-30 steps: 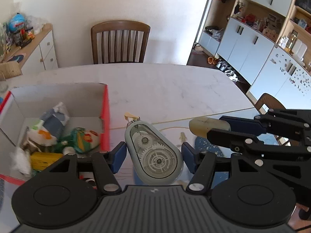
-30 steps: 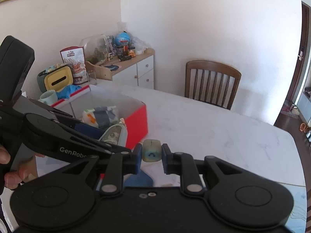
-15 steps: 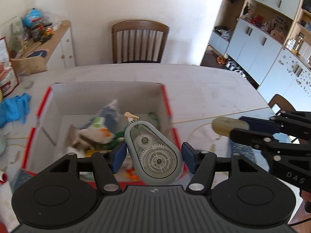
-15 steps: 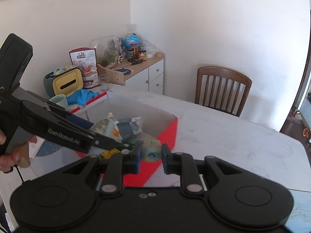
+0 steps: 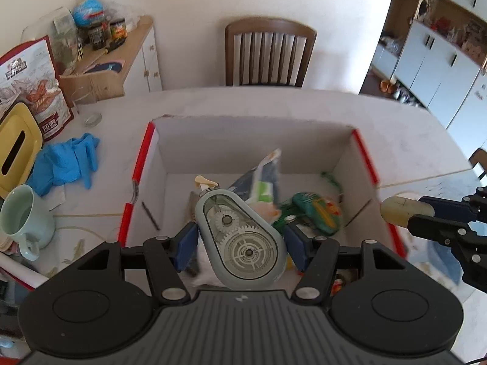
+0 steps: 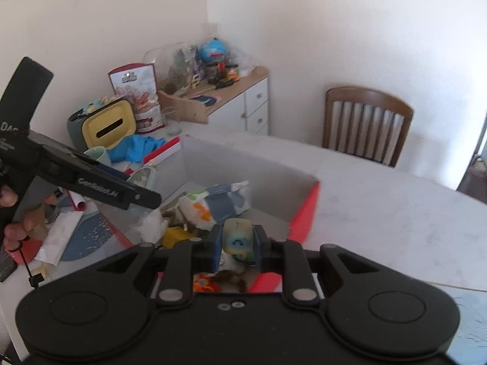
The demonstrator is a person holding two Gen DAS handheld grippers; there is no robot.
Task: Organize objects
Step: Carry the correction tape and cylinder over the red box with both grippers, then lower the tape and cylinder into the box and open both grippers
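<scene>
1. While we look along the left gripper, its blue pads clench the grey-green, teardrop-shaped correction tape dispenser with clear gear windows, held above the open box.
2. In the right wrist view, the right gripper grasps a small pale-yellow soft block with a blue smile mark, its pads pressed on both sides, also over the box.
3. Below both we see the white cardboard box with red outer walls, holding a blue-and-white pouch, a green packet and other small items too blurred to tell.
4. The box sits on a pale marble-look table.
5. Left of the box lie a crumpled blue glove, a mint-green mug and a yellow-lidded tissue holder.
6. Farther off stand a dark wooden slat-back chair at the table's far edge and a white sideboard with a wooden top, cluttered with jars.
</scene>
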